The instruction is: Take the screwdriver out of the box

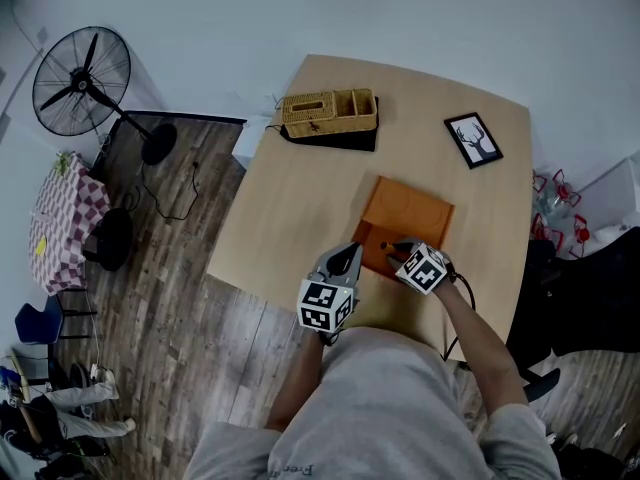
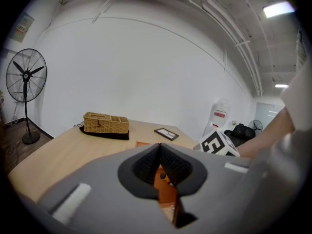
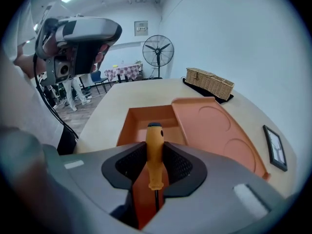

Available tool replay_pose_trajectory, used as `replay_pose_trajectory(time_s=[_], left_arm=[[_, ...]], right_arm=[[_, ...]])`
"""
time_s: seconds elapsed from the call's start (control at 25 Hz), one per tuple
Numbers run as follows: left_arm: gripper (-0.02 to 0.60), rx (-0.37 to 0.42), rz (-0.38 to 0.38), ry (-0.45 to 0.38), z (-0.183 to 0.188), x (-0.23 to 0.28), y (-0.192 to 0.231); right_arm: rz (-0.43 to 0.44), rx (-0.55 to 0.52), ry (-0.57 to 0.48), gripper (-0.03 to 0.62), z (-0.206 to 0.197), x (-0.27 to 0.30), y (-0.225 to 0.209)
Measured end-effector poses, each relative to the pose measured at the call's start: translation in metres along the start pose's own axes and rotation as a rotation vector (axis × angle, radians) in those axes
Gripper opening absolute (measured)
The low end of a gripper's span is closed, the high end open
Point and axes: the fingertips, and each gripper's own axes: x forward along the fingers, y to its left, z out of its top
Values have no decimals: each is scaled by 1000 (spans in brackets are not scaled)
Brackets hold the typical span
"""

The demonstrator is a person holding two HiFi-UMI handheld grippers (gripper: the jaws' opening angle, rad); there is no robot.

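The right hand-held gripper [image 3: 155, 168] is clamping a screwdriver [image 3: 155, 150] between its jaws, right at the camera. The tool is showing a smooth orange handle with a dark cap at its far end, and a thin dark shaft is running back toward the lens. It is hanging over the near end of the open orange box [image 3: 124, 128], whose lid [image 3: 219, 130] is lying flat alongside on the desk [image 1: 290, 198]. The left hand-held gripper [image 2: 160, 150] is hovering just beside, its jaw tips meeting on nothing. A wicker basket [image 1: 328, 113] and a picture frame [image 1: 473, 140] are sitting farther back.

orange-handled screwdriver [image 3: 155, 152] gripped, over open orange box [image 3: 138, 117].
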Motion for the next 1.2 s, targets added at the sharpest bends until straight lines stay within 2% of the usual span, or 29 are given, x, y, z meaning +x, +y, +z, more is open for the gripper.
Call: replay_pose_trajectory(time_s=[0.44,0.72,1.2], left_arm=[[55,-15,8,8,-7,5,-2],[55,-26,16,9,-10,7,-2],[54,-75,31,-8,-12,24,1]], right_arm=[[-67,189,-156,106,12,-30,-16],[-67,294,-250,106,22,-42,-19],[-58,348,-314,106,31,-54,-20]])
